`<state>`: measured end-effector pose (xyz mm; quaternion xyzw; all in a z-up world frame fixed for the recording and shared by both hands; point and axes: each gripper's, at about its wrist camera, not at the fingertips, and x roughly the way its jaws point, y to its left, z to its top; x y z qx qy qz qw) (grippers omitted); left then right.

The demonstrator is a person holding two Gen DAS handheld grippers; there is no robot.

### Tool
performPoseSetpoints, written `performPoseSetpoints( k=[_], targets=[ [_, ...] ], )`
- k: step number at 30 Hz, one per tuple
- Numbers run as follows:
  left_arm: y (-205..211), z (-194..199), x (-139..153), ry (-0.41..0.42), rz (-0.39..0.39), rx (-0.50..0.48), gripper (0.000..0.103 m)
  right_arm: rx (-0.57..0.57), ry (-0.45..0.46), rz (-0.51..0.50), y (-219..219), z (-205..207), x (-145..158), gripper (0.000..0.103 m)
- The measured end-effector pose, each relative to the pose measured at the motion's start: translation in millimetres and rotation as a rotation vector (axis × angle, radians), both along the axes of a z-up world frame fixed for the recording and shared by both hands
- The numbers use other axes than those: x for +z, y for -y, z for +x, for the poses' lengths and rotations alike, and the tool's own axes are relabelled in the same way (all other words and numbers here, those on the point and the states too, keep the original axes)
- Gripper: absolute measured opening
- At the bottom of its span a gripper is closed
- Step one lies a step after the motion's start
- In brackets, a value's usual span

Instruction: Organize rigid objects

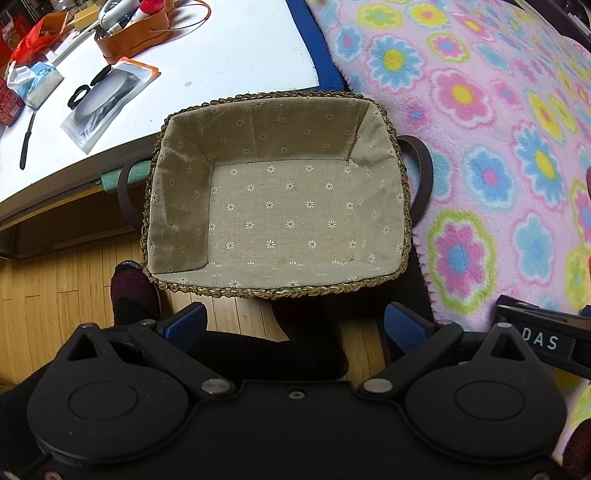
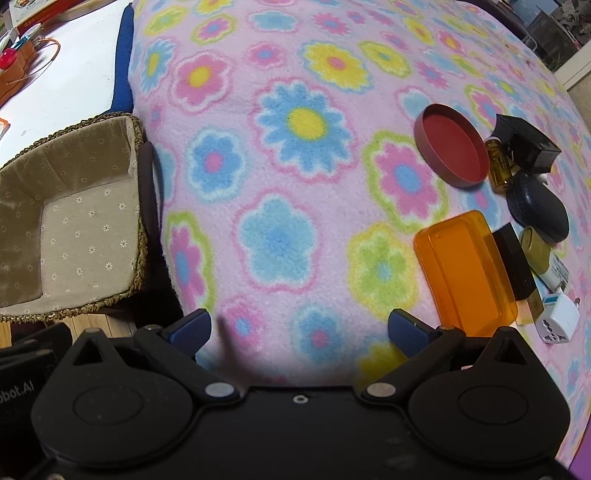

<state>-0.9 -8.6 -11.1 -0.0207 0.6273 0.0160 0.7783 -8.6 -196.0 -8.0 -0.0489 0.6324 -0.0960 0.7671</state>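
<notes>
A woven straw basket lined with daisy-print beige cloth [image 1: 273, 206] sits empty beside a pink fleece blanket printed with bright flowers [image 1: 480, 110], its dark loop handles [image 1: 421, 173] jutting from either side. The left gripper [image 1: 293, 325], blue-padded fingers spread wide and grasping nothing, hovers over the basket's near rim; the right gripper [image 2: 299, 328], likewise released and empty, hangs above the blanket to the basket's right.

Well apart from the basket, at the blanket's far right side, the rigid objects lie clustered: a round maroon lid with red interior [image 2: 452, 147], a small amber glass vial [image 2: 498, 168] touching it, a black rectangular box [image 2: 526, 144], a dark oval case [image 2: 537, 206], a translucent orange plastic box [image 2: 463, 269], a black flat block [image 2: 515, 262] along its edge, a gold-green tin [image 2: 535, 251] partly hidden behind that block, and a white travel plug adapter [image 2: 557, 321]. A second white item beside the adapter is too overlapped to identify.

Behind the basket, a white tabletop [image 1: 221, 55] carries a tan leather tray [image 1: 133, 33] and a clear pouch [image 1: 107, 99], its contents hard to make out.
</notes>
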Motion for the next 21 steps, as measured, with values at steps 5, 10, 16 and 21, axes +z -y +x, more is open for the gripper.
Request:
performPoseSetpoints(
  k=[5, 10, 16, 21],
  targets=[
    [3.1, -0.4, 0.4, 0.004, 0.010, -0.006, 0.099, -0.020, -0.002, 0.013, 7.8, -4.1, -0.8, 0.102],
    [6.2, -0.9, 0.7, 0.007, 0.021, -0.018, 0.099, -0.041, 0.000, 0.023, 16.6, -9.5, 1.2, 0.102],
    [10.5, -1.9, 0.6, 0.010, 0.032, -0.034, 0.099, -0.069, 0.010, 0.028, 29.1, -15.2, 5.0, 0.102],
    [13.4, -2.9, 0.2, 0.011, 0.042, -0.041, 0.099, -0.081, 0.012, 0.035, 38.8, -21.8, 7.7, 0.102]
  ],
)
